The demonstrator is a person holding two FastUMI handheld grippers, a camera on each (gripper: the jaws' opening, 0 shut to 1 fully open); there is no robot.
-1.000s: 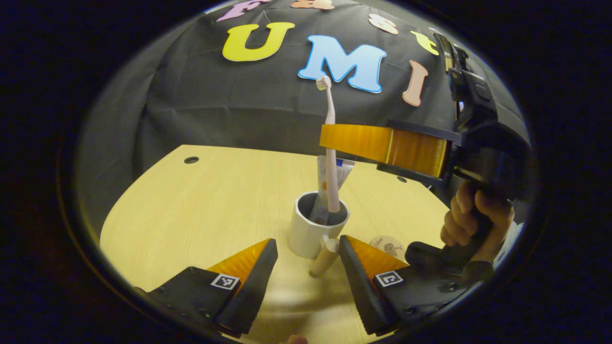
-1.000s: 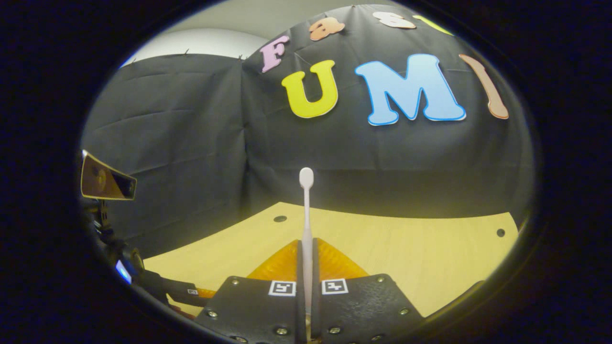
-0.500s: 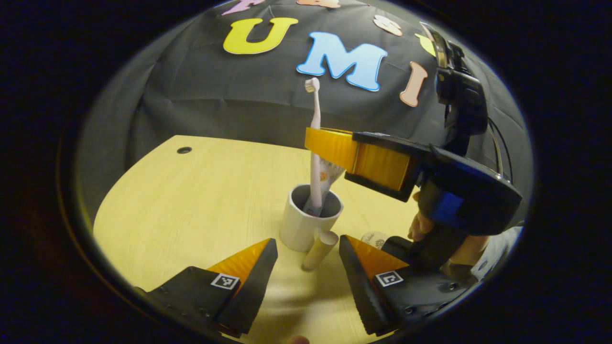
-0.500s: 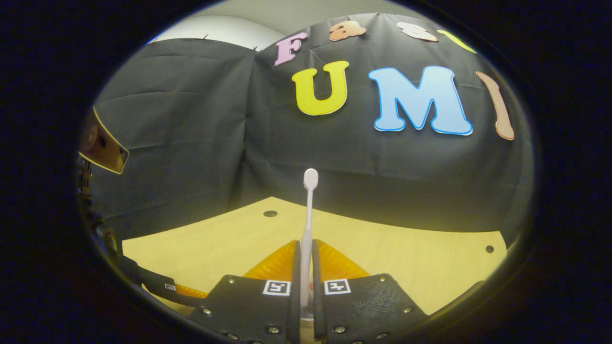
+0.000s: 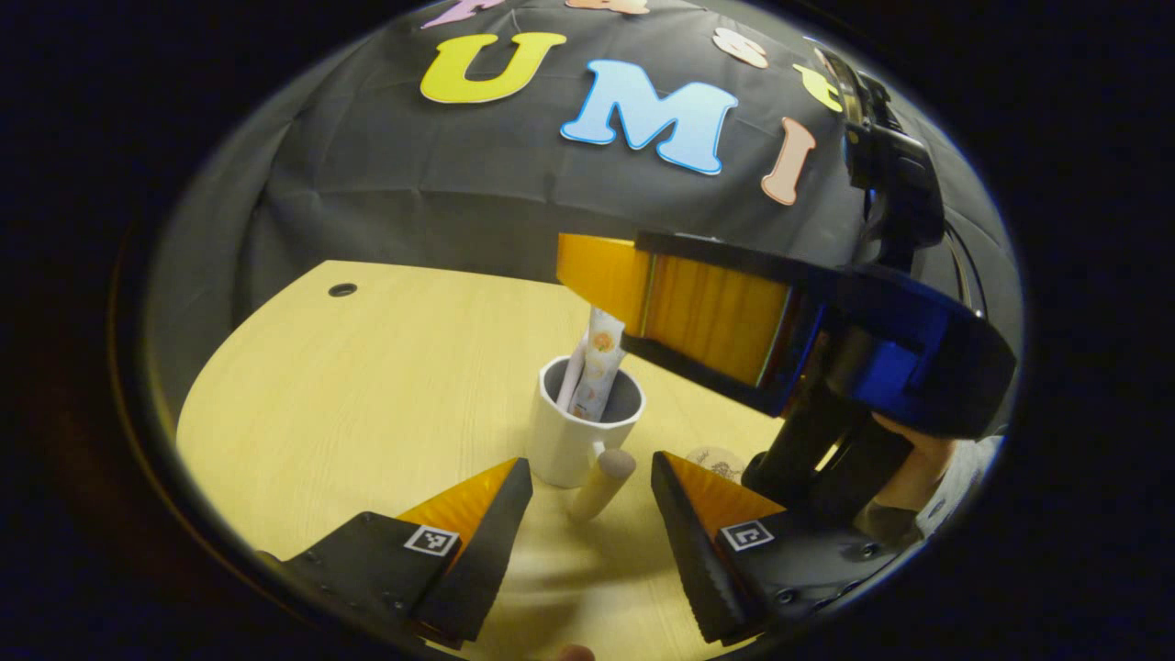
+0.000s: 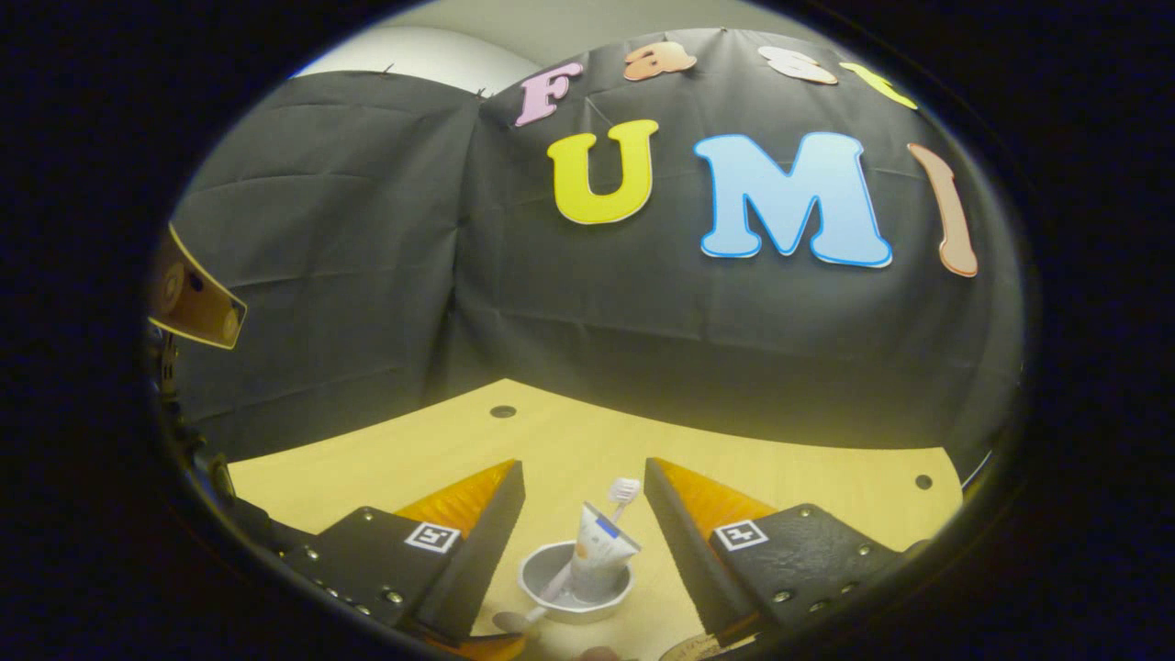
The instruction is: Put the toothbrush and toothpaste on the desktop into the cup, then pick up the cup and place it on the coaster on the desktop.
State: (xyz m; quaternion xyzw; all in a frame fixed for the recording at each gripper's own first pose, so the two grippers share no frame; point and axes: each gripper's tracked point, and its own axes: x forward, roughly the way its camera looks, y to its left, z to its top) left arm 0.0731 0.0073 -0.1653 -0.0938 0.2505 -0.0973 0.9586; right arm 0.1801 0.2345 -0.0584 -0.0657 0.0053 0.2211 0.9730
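The cup stands on the table, with the toothpaste and the toothbrush leaning inside it. The right gripper hangs just above the cup, its fingers spread wide and holding nothing. The left gripper sits low near the table, fingers wide open on either side of the cup's handle, not touching it. The coaster lies just right of the cup, partly hidden.

Pale wood desktop with a white cup and, just beside, a round coaster.
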